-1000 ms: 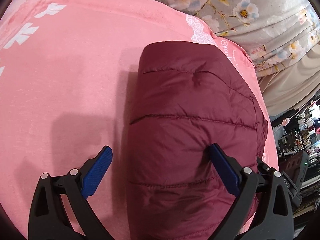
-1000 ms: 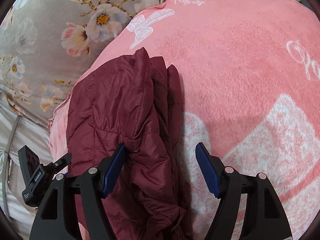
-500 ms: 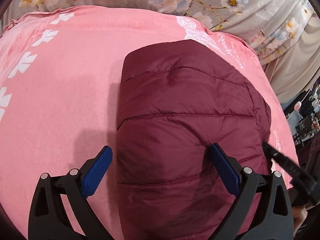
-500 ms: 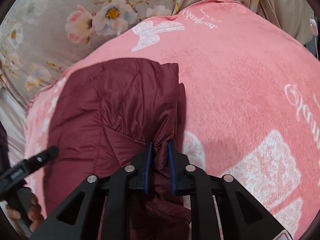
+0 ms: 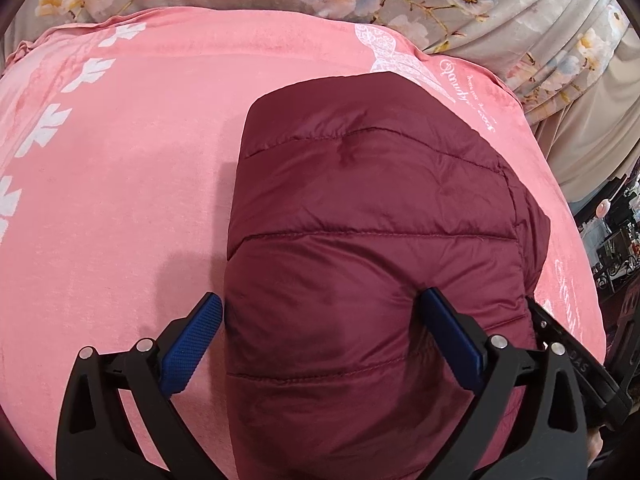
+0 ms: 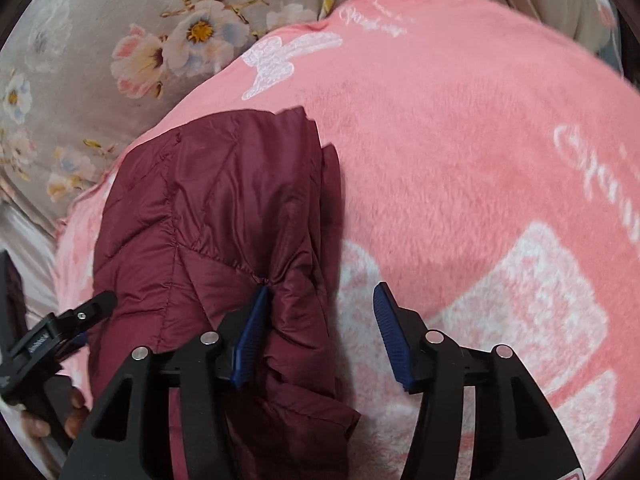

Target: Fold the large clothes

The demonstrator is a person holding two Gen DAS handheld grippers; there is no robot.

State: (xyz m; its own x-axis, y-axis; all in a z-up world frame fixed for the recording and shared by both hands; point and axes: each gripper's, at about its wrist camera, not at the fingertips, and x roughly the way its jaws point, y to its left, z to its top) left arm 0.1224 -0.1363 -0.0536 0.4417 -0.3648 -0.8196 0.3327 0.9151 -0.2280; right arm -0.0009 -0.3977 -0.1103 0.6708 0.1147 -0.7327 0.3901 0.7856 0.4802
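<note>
A dark red quilted jacket (image 5: 372,248) lies folded into a thick bundle on the pink blanket (image 5: 120,184), near the blanket's edge where the grey flowered sheet (image 5: 500,8) shows beyond it. White leaf shapes and curly lettering are printed on the blanket around the bundle.

My left tongs (image 5: 322,322) stand wide apart over the near end of the jacket. The left blue pad (image 5: 192,344) sits just beside the bundle's edge, over bare blanket, and I cannot tell whether it touches the cloth. The right blue pad (image 5: 450,336) rests against the puffy top of the jacket. Nothing is pinched between them; the bundle simply fills most of the gap.

My right tongs (image 6: 320,336) have just been opening, and now the jaws stand about half apart. The jacket's bunched edge (image 6: 296,320), a stack of loose folds, lies between them, up against the left blue pad (image 6: 250,340) where the fabric puckers. The right pad (image 6: 394,340) stands clear of the jacket, over the fluffy white patch of the blanket (image 6: 480,160). So the right tongs grip nothing.

From the right side I can see the jacket (image 6: 208,216) with its stitched seams, and at the far left the black tip of my other tongs (image 6: 60,324), with my fingers (image 6: 72,404) curled under them.
</note>
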